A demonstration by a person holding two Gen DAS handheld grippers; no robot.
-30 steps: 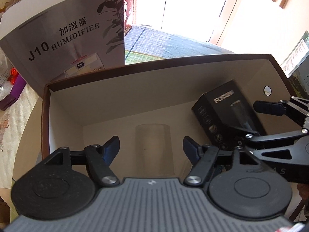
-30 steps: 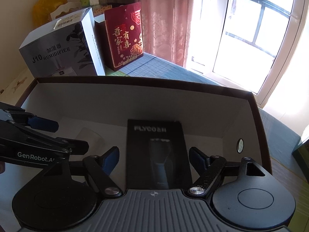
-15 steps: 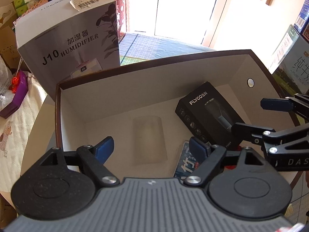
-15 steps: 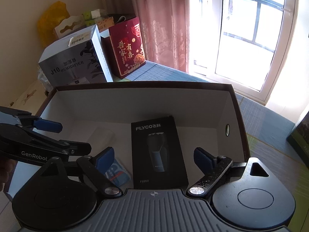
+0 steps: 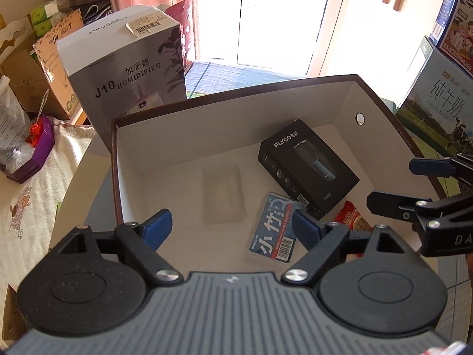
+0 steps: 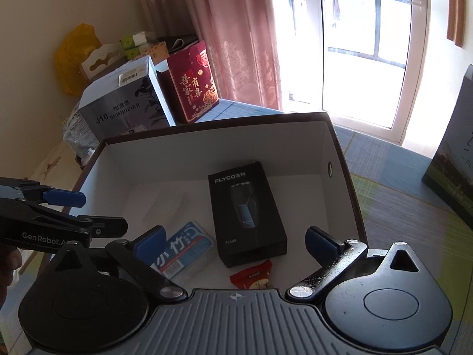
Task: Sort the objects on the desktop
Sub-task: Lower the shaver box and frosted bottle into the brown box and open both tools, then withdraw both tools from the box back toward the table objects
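A large open box [image 5: 236, 96] with a brown rim and white inside fills both views. On its floor lie a black FLYCO shaver box [image 5: 307, 167], a clear plastic case [image 5: 223, 196], a blue pack [image 5: 275, 233] and a red snack packet [image 5: 351, 220]. My left gripper [image 5: 232, 227] hangs open above the near left part of the box, holding nothing. My right gripper [image 6: 236, 241] is open and empty too, above the near edge, with the shaver box [image 6: 246, 213], blue pack [image 6: 186, 247] and red packet [image 6: 251, 276] in front of it. Each gripper shows at the side of the other's view.
A grey J10 humidifier carton [image 5: 124, 77] stands behind the box on the left, with a red gift bag [image 6: 192, 84] beside it. A milk carton [image 5: 437, 112] is at the right. A purple tray [image 5: 38, 151] and bags lie to the left. Window and curtain stand behind.
Both grippers have drawn back and up from the box, still open. The blue pack and the red packet near the front wall have come into sight.
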